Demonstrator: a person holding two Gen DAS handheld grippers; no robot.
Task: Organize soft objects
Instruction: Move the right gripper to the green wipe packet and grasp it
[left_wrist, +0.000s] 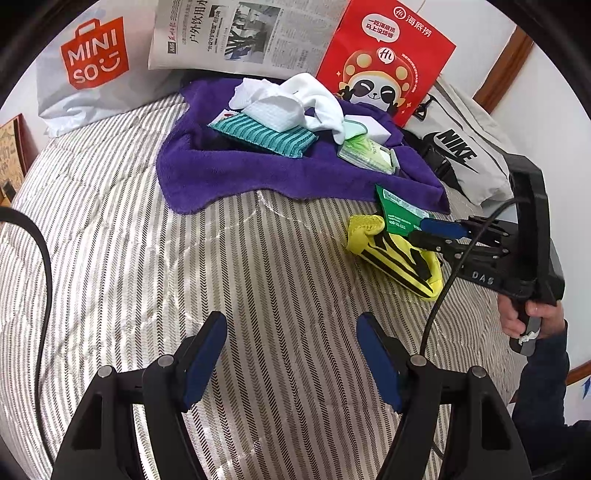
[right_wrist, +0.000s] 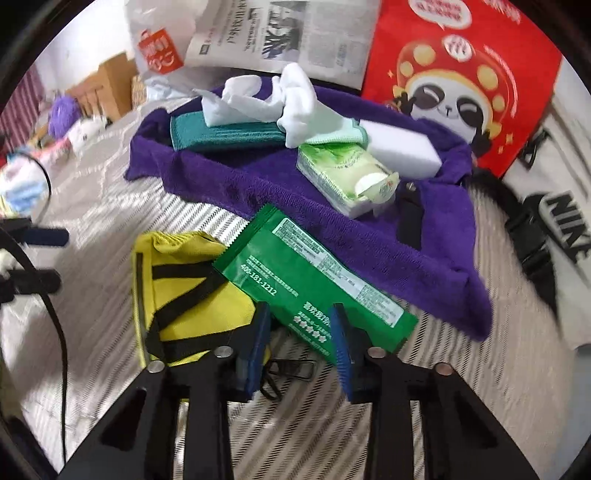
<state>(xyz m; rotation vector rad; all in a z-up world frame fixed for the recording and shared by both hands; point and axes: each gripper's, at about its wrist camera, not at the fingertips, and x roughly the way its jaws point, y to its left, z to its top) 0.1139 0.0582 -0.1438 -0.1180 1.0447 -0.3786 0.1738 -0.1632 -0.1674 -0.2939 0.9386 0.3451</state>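
At the far left of the left wrist view a white plastic shopping bag with an orange logo (left_wrist: 85, 70) leans at the head of the grey-and-white striped bed cover (left_wrist: 122, 221), with a folded newspaper (left_wrist: 236, 33) propped just beside it. Lower down, the left gripper (left_wrist: 291, 365) hovers over bare striped fabric, its blue-padded jaws spread wide with nothing between them. Further along lies a rumpled purple terry towel (left_wrist: 221, 173) that carries a small heap: a teal ribbed cloth (left_wrist: 266, 134), a crumpled white cloth (left_wrist: 314, 99) draped over it, a white foam block (right_wrist: 402, 147) and a pale green tissue pack (left_wrist: 365, 153) near the towel's right edge. Behind the heap stands a red paper bag printed with a panda (left_wrist: 384, 62), and to its right a grey fabric bag with black lettering (left_wrist: 461, 155) lies against the wall. In front of the towel, on the striped cover, sits a yellow fabric pouch with black straps (left_wrist: 399, 254), and a flat green foil packet with white print (right_wrist: 314, 280) rests tilted across the pouch's upper edge, one end touching the towel's border. The right gripper (right_wrist: 301, 347), held in a hand (left_wrist: 524, 317) with a dark sleeve at the right rim, reaches in from that side; in the right wrist view its blue pads stand on either side of the packet's near end, and they appear to be gripping it, though the blur leaves the contact on the left pad uncertain.
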